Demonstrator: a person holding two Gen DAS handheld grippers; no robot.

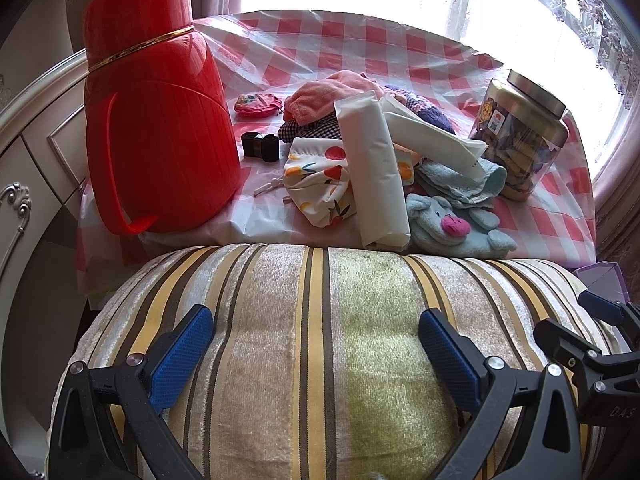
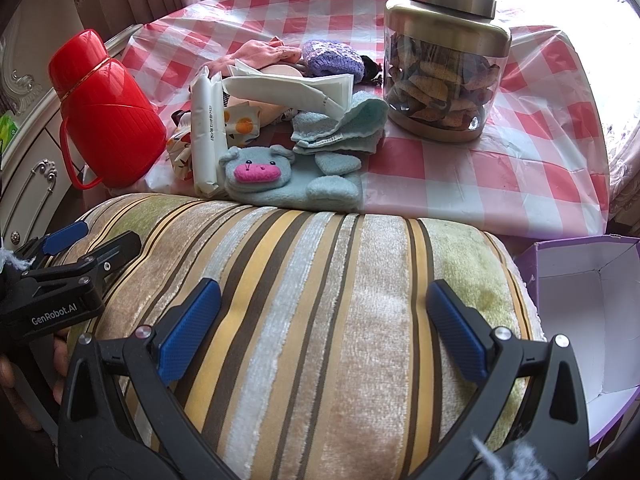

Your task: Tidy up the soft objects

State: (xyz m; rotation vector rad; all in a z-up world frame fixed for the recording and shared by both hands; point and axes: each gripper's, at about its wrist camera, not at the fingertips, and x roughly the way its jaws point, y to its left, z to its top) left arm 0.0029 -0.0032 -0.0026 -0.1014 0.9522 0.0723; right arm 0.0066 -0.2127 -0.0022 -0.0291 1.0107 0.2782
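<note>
Two grippers with jaws spread wide over one striped velvet cushion, at the near edge of a table heaped with soft things.

The left gripper and right gripper each show two blue ribbed pads, set wide apart on the cushion; whether the pads press it or only lie on it I cannot tell. The cushion is plump, with a velvety nap and yellow, brown, beige and green stripes. Behind it, on the pink-and-white checked plastic tablecloth, lies one fluffy blue animal-faced mitt, one folded blue towel, white wrapped packets, one fruit-print pouch, one pink cloth and one purple knit piece. One ribbed red plastic thermos stands left, one clear metal-lidded jar right, and one open purple cardboard box sits beside the cushion.
</note>
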